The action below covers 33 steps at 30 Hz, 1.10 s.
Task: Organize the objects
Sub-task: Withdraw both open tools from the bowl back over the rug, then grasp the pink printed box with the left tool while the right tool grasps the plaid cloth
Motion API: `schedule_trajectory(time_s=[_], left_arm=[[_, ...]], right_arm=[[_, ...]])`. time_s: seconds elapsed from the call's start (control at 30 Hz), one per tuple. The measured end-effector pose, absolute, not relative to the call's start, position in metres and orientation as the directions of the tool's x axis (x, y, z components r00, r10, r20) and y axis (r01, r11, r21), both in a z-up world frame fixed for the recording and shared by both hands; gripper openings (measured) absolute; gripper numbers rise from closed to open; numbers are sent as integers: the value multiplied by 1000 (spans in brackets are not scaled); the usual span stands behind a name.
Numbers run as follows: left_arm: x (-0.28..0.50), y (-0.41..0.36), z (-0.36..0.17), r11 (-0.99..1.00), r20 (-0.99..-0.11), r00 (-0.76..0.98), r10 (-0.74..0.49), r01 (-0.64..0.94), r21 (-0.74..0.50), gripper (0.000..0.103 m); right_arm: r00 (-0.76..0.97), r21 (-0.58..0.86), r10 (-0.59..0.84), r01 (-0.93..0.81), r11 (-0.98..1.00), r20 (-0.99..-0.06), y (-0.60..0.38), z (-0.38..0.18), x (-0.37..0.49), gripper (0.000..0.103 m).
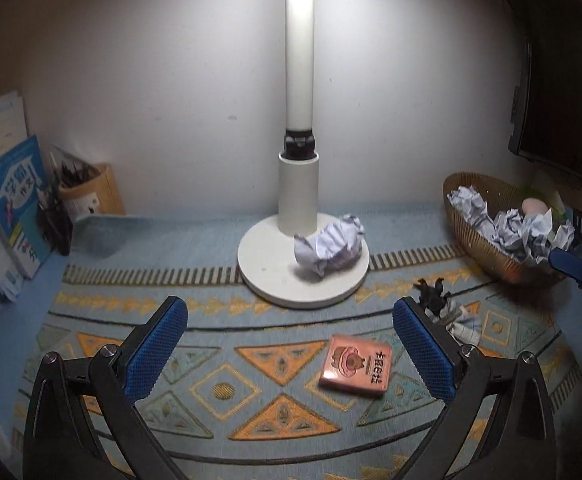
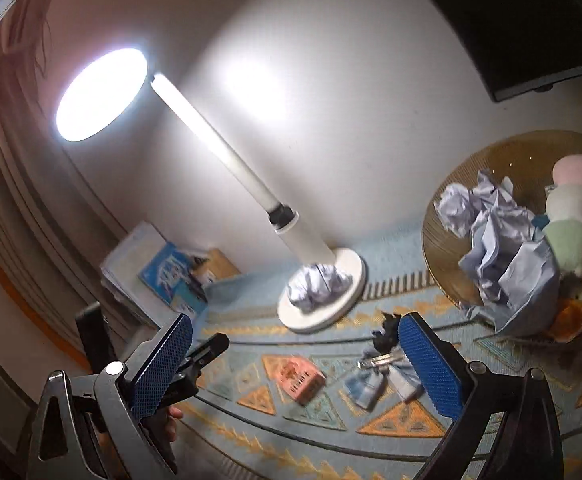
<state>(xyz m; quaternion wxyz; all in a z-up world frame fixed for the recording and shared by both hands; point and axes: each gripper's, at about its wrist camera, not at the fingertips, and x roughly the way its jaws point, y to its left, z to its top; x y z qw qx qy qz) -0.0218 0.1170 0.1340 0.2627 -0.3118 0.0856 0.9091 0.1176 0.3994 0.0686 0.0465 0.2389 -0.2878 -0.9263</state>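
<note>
Left gripper [image 1: 291, 344] is spread wide and holds nothing, hovering over the patterned mat [image 1: 219, 392]; the pink packet [image 1: 354, 364] lies flat on the mat between its fingers, nearer the 3 o'clock one, not touching either. Right gripper [image 2: 295, 364] is also released and empty, tilted, with the same pink packet [image 2: 300, 379] on the mat between its fingers. One paper ball [image 1: 329, 250] sits on the white lamp base [image 1: 267, 276], at 3 o'clock of the lamp post [image 1: 298, 188], touching it or just beside it. The woven basket [image 1: 475, 240] is at 2 o'clock in the left view, holding more crumpled paper [image 1: 507, 228]; in the right view the crumpled paper [image 2: 491, 240] spills toward the basket rim [image 2: 431, 240], with a soft toy [image 2: 571, 216] beside it at 3 o'clock. A black clip [image 1: 431, 294] and a folded cloth [image 1: 465, 326] lie on the mat just past the left gripper's 3 o'clock finger. Books [image 1: 11, 208] and a pen holder [image 1: 87, 192] stand at 9 o'clock against the wall. The right gripper's blue fingertip [image 1: 571, 266] shows at the basket's near edge in the left view; contact cannot be told.
</note>
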Motion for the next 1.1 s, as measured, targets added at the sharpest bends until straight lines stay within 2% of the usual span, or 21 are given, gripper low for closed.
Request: schedule_trajectory(time_s=[0.07, 0.13, 0.23, 0.33, 0.5, 0.7, 0.83, 0.93, 1.03, 1.07, 1.1], left_arm=[[-26, 125, 113, -833, -659, -616, 431, -553, -28, 102], [-30, 136, 95, -819, -707, -568, 421, -572, -28, 102], [-30, 150, 73, -802, -769, -504, 393, -597, -18, 102], [-28, 161, 58, -795, -803, -494, 333, -605, 42, 102], [-29, 163, 51, -798, -817, -480, 319, -601, 41, 103], [-27, 160, 50, -809, -807, -481, 343, -588, 6, 103], [-25, 160, 52, -807, -807, -478, 346, -591, 4, 103], [-25, 159, 52, -807, -808, -476, 348, -591, 1, 103], [-26, 158, 53, -806, -807, -475, 351, -591, -3, 103], [-25, 158, 54, -807, -806, -475, 353, -591, -5, 103], [-28, 156, 53, -811, -804, -477, 355, -585, -11, 96]], right_arm=[[-828, 450, -147, -138, -883, -542, 390, 52, 105, 103], [-777, 367, -88, -190, -911, -623, 384, 33, 93, 103], [-706, 312, -56, -239, -920, -706, 382, 5, 77, 103], [-641, 256, -7, -296, -920, -767, 379, -13, 71, 103], [-591, 171, 44, -303, -938, -806, 370, -29, 64, 103], [-607, 175, 69, -333, -926, -791, 380, -31, 67, 103], [-620, 132, 134, -364, -922, -773, 385, -33, 66, 103], [-580, 57, 186, -375, -925, -793, 384, -35, 53, 103], [-576, 46, 186, -364, -930, -796, 386, -35, 49, 103], [-579, 47, 186, -364, -930, -794, 387, -35, 51, 98], [-583, 32, 203, -366, -930, -787, 387, -33, 53, 75]])
